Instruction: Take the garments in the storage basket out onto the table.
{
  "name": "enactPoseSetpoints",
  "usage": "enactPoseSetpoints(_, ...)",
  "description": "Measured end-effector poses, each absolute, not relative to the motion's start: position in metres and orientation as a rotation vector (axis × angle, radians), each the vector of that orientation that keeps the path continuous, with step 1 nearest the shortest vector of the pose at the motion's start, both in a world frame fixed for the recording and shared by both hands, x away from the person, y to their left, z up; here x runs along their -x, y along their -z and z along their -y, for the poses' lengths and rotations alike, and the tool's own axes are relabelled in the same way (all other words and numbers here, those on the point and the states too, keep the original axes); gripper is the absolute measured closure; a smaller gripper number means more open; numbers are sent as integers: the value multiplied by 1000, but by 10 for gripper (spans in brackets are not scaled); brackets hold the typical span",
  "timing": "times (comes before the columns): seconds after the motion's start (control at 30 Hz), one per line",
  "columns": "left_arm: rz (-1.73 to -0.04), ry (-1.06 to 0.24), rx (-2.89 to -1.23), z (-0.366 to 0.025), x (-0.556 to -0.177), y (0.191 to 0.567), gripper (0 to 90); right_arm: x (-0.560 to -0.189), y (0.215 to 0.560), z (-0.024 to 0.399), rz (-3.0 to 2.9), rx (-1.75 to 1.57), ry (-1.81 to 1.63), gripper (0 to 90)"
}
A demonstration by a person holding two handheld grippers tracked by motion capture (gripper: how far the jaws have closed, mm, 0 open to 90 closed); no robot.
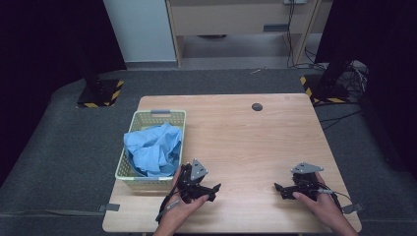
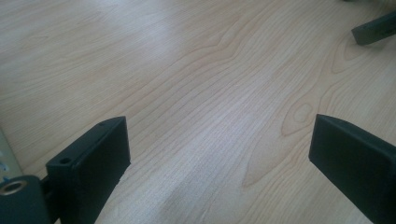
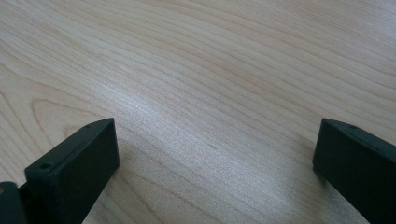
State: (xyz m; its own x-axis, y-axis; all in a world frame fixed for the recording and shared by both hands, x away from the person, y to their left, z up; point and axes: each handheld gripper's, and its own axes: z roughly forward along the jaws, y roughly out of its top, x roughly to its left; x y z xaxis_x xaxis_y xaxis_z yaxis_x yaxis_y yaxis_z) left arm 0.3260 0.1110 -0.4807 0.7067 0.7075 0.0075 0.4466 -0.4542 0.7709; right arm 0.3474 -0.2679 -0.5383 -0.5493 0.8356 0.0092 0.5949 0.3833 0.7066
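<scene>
A pale green basket (image 1: 173,116) stands on the left side of the wooden table (image 1: 246,142), with crumpled blue cloth (image 1: 153,147) inside it. My left gripper (image 1: 216,191) rests low near the front edge, just right of the basket's near corner, jaws pointing right. In the left gripper view that gripper (image 2: 219,154) is open over bare wood, and one jaw of the other gripper (image 2: 373,29) shows at the top right. My right gripper (image 1: 278,190) lies near the front right, pointing left. Its own view shows the right gripper (image 3: 215,158) open, nothing between the fingers.
A small dark round disc (image 1: 256,106) sits near the table's far edge. Two black stands with yellow-striped bases (image 1: 101,93) flank the table on the grey floor. Cables (image 1: 361,73) lie at the back right. The basket's wall (image 2: 5,156) edges the left gripper view.
</scene>
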Motion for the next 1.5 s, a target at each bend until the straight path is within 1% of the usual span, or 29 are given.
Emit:
enactPoseSetpoints(0.63, -832, -399, -2095, -109, -319, 462, 43, -348, 538, 268, -2301, -1242, -959, 5)
enactPoseSetpoints(0.8, -825, -414, -2089, -111, -319, 456, 43, -348, 538, 268, -2301, -1241, -959, 5)
enactPoseSetpoints(1.07, -836, -407, -2114, -115, -319, 449, 42, -348, 538, 267, -2302, -1242, -959, 5)
enactPoseSetpoints(1.5, -855, -423, -2094, -124, -321, 438, 43, -348, 538, 267, -2304, -1238, -958, 5)
